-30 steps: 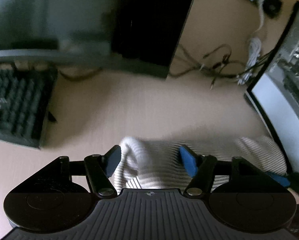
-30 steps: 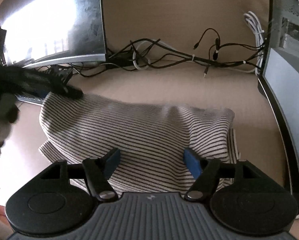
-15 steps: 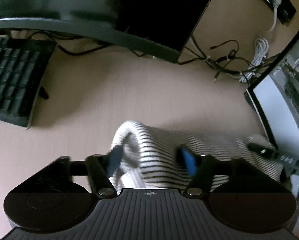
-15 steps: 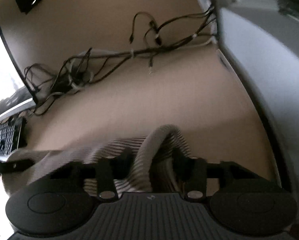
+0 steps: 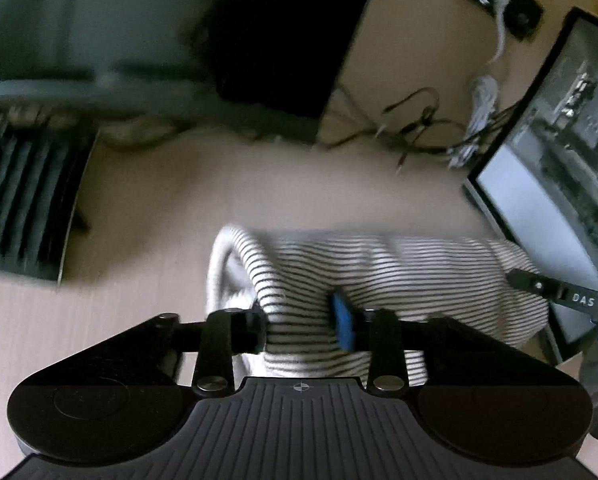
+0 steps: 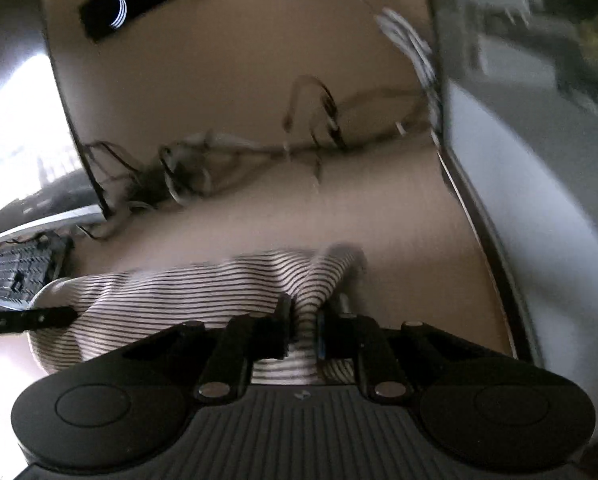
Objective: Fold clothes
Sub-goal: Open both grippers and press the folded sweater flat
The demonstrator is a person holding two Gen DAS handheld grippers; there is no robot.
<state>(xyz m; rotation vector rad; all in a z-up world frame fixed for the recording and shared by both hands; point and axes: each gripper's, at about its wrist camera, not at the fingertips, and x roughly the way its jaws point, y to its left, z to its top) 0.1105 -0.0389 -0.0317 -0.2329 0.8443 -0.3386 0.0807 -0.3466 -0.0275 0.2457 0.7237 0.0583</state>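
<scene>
Since the earlier frame, both far corners of the striped garment are seen bunched and pinched: the right gripper is closing on one fold, the left gripper is opening slightly around another. With the garment held on the desk, folding is judged barely begun.

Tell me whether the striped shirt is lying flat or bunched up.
Bunched up. The white, dark-striped knit shirt is gathered into a ridge between both grippers: the right gripper is closing on a pinched fold, and the left gripper holds another.
</scene>
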